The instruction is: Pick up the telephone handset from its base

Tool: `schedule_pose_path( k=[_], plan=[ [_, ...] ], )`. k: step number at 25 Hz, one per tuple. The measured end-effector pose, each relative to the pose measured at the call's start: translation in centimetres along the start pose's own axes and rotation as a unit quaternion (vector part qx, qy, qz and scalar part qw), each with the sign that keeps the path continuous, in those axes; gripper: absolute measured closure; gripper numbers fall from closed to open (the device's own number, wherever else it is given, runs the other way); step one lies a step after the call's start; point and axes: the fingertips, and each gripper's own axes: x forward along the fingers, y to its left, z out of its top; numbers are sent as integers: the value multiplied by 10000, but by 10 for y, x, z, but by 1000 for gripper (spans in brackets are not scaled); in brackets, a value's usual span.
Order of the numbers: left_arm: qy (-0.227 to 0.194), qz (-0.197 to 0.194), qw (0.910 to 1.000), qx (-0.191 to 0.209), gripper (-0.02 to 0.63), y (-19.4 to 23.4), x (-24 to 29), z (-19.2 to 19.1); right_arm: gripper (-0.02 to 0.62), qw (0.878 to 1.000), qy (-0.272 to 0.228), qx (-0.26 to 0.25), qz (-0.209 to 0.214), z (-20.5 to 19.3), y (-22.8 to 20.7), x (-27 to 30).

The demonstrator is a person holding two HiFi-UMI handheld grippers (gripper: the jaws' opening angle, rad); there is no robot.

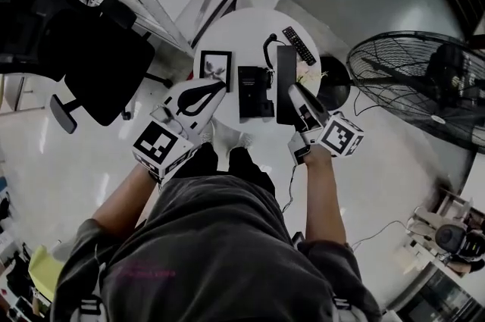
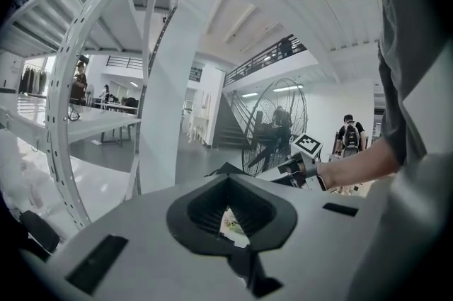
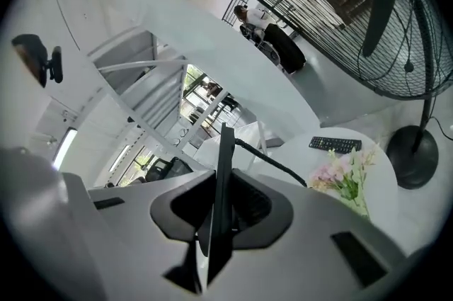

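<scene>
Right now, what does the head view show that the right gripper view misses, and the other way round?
Only the head view: the telephone base, a picture frame and the left gripper. Only the right gripper view: the handset edge-on, clamped between the right gripper jaws, and a distant person beyond the fan. Both: handset, remote, flowers, fan, white table.
</scene>
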Motion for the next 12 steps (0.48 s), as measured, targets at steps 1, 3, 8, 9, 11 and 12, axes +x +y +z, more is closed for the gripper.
schedule_pose_path(
  k=[1, 3, 8, 9, 11, 12],
  plan=[
    [-37, -19, 10000, -8, 594, -2, -2, 3, 517, 10000, -41, 4, -5, 1, 4, -4],
    [-38, -60, 10000, -63, 594, -6, -6, 6, 517, 9999, -123, -24, -7, 3, 12, -11],
    [-201, -207, 9995, 127, 594, -18, -13, 16, 517, 9994, -290, -173, -1, 5, 25, -28],
    [-184, -241, 9994, 143, 594, -20, -14, 17, 517, 9991, -344, -230, 87, 7, 33, -31],
    [-189, -297, 9993, 148, 594, -26, -17, 21, 517, 9980, -444, -347, 294, 11, 50, -36],
    [-243, -323, 9990, 174, 594, -28, -18, 24, 517, 9974, -486, -391, 371, 12, 56, -39]
  ],
)
